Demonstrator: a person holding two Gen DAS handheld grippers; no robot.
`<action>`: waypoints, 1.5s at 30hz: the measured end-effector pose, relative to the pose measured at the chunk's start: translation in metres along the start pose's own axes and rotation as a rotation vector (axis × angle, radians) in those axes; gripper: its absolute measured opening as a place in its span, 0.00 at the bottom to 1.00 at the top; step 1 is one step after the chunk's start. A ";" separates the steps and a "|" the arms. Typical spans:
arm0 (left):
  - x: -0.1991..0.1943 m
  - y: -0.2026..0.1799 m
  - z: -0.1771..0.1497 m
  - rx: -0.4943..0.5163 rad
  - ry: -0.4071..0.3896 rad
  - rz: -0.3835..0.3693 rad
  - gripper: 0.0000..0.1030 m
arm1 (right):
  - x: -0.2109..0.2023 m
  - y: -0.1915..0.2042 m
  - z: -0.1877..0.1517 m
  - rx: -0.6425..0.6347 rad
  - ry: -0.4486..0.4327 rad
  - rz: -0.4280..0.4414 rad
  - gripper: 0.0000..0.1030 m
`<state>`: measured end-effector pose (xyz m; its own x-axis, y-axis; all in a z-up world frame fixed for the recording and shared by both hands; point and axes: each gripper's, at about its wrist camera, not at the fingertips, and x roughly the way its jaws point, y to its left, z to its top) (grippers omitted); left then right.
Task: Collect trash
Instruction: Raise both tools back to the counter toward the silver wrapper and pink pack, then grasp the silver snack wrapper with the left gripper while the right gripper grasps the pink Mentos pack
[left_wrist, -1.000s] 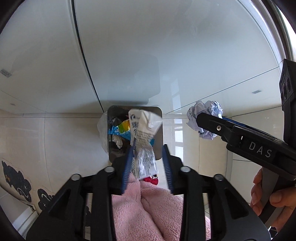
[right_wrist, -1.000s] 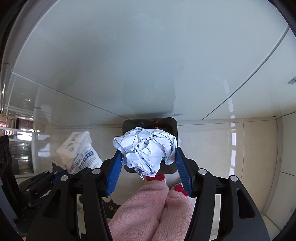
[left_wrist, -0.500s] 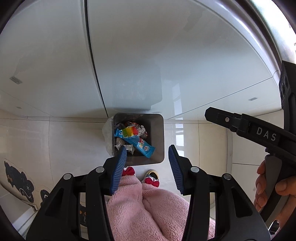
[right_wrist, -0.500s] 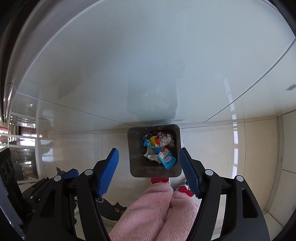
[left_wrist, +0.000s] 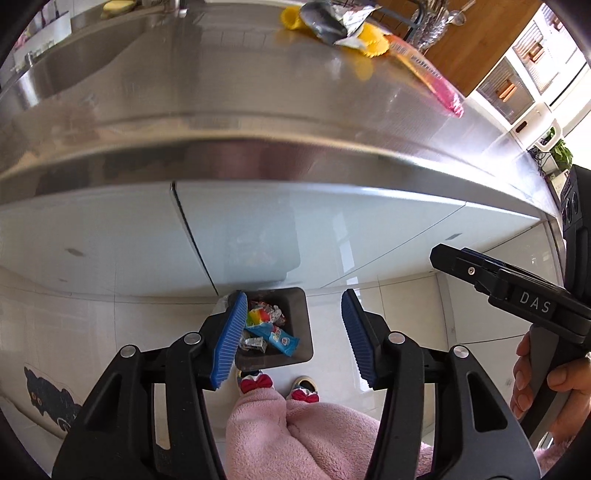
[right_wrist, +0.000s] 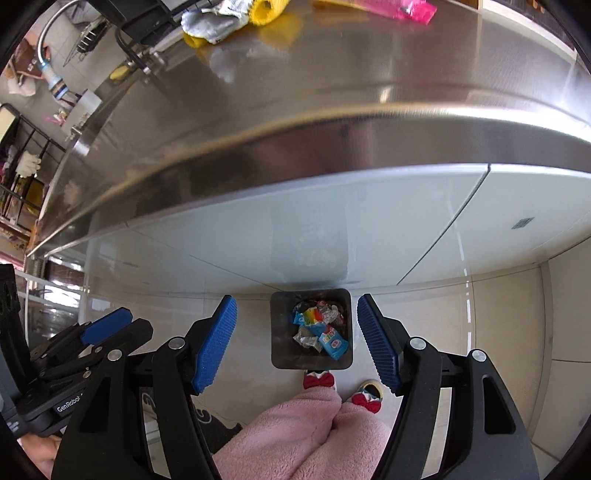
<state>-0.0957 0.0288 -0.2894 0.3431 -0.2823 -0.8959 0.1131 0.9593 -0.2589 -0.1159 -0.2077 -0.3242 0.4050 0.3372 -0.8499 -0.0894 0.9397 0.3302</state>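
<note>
Blue-padded fingers (left_wrist: 227, 339) of my left gripper (left_wrist: 295, 338) stand spread with nothing between them, having just been opening; my right gripper (right_wrist: 297, 343) hangs beside it, its fingers (right_wrist: 216, 343) equally parted and empty. Both point steeply down toward the floor (right_wrist: 480, 314).

Closest below me, the person's pink fleece trouser legs (right_wrist: 314, 435) end in slippers with red bows (right_wrist: 318, 380) on pale tile. In the left wrist view, the person's right hand (left_wrist: 543, 384) wraps the handle of the other gripper at the frame's right edge.

Just ahead of the slippers sits the dark square trash bin (right_wrist: 311, 360), seen from above and framed between the right gripper's fingers. Inside it lies the collected trash: a rainbow-striped wrapper (right_wrist: 313, 315), a blue snack packet (right_wrist: 334, 344) and crumpled silver foil (right_wrist: 306, 338). In the left wrist view the left finger overlaps the bin's near-left rim.

Behind the bin rise glossy pale cabinet doors (left_wrist: 110, 236), and above them the brushed-steel bench (left_wrist: 240, 110).

Farther back on the bench, more litter waits: a silver foil bag (left_wrist: 332, 24) lying across yellow pieces (left_wrist: 373, 40), and a long pink-and-orange wrapper (left_wrist: 432, 81) to their right. A sink basin (left_wrist: 74, 59) is sunk into the bench's far left.
</note>
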 end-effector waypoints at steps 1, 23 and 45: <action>-0.005 -0.003 0.006 0.011 -0.013 -0.006 0.49 | -0.010 0.001 0.004 -0.001 -0.025 0.000 0.67; -0.044 -0.025 0.144 0.087 -0.185 -0.045 0.50 | -0.093 -0.017 0.106 0.054 -0.347 -0.087 0.67; 0.036 -0.042 0.274 -0.085 -0.157 -0.041 0.40 | -0.044 -0.077 0.246 -0.120 -0.287 -0.077 0.67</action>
<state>0.1676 -0.0246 -0.2116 0.4822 -0.3136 -0.8180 0.0530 0.9425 -0.3301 0.0971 -0.3086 -0.2110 0.6534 0.2505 -0.7143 -0.1482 0.9677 0.2038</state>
